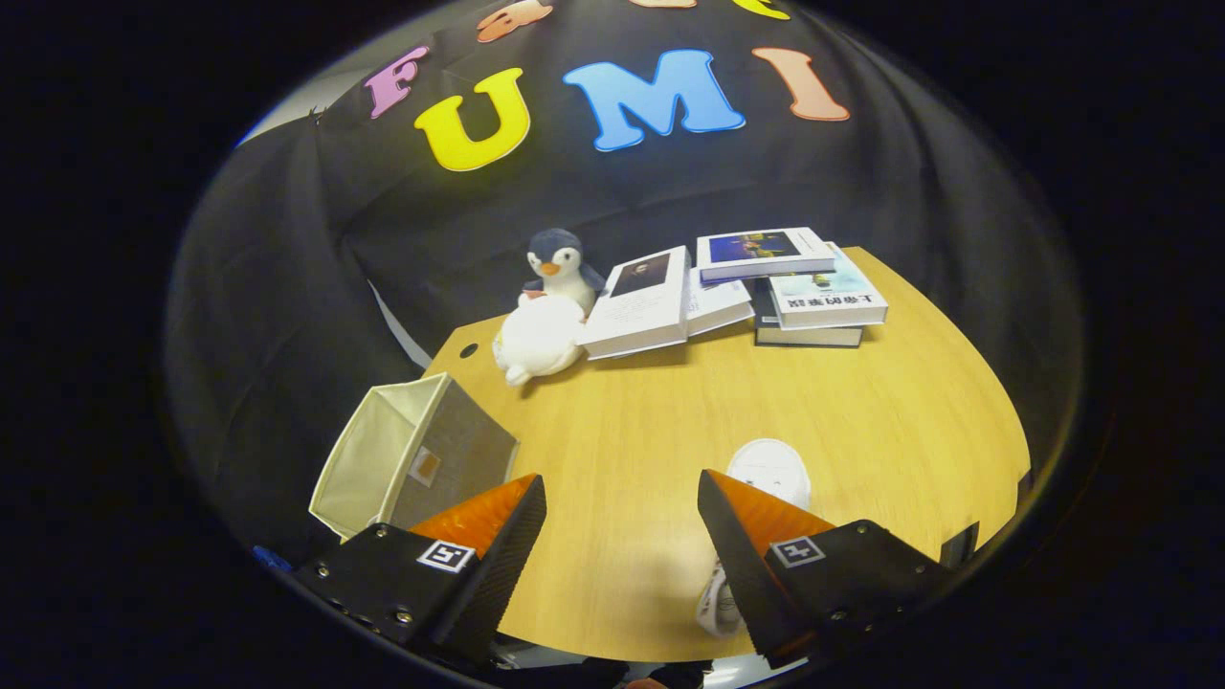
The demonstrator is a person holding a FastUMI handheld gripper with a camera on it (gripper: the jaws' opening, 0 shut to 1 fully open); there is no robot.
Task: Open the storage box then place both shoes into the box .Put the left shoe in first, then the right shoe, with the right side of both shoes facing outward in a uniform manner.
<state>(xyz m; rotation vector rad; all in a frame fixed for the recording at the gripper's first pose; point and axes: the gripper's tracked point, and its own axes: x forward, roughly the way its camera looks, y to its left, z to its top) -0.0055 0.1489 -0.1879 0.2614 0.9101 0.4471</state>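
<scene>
Nearest to me, my claw (622,536) hangs over the tabletop (861,431) with its two fingers spread wide apart and only bare wood between them. Just behind my right finger (756,536) lies a white shoe (770,469); I see its rounded top past the fingertip and a bit more of it below, against the finger's inner side, but I cannot tell whether they touch, nor which shoe it is. Just beyond my left finger (488,522) sits the storage box (412,459), a soft fabric bin with grey outer walls, a pale cream lining and a small label patch on the near wall. It is tilted, open mouth turned up and away to the left, at the tabletop's left edge beside the black cloth wall. Ahead of the fingers a broad stretch of wood lies open up to the far side, where a white plush toy (538,340) and a toy penguin (560,268) stand near a small round hole in the wood, with a spread of books (746,287) beside them, some stacked. On the right, the tabletop's rounded edge curves round toward me.
</scene>
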